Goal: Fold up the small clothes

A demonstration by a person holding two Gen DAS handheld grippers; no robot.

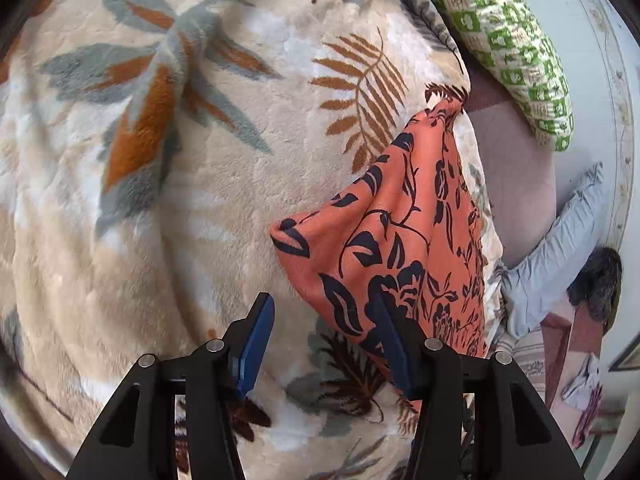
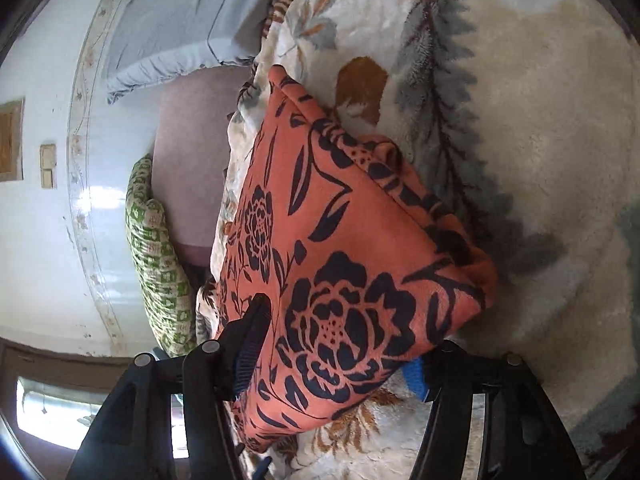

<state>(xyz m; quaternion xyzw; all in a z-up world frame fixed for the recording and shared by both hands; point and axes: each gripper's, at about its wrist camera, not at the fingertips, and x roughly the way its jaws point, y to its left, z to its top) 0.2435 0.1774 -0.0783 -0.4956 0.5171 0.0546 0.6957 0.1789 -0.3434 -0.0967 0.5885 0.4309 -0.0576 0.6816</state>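
Plush cream blanket (image 1: 224,208) with grey and rust leaf print covers the bed. Green-and-white patterned pillow (image 1: 516,44) and a pale grey pillow (image 1: 560,248) lie along the white wall. Orange cloth (image 1: 404,232) with black floral print lies bunched and partly folded on the blanket, near its edge. Left tool (image 1: 324,344): jaws apart, released; the cloth's lower edge lies against the right-hand blue pad, the other pad over bare blanket. Right tool (image 2: 340,356): jaws spread, cloth draped between and over them, pads not pinching it.
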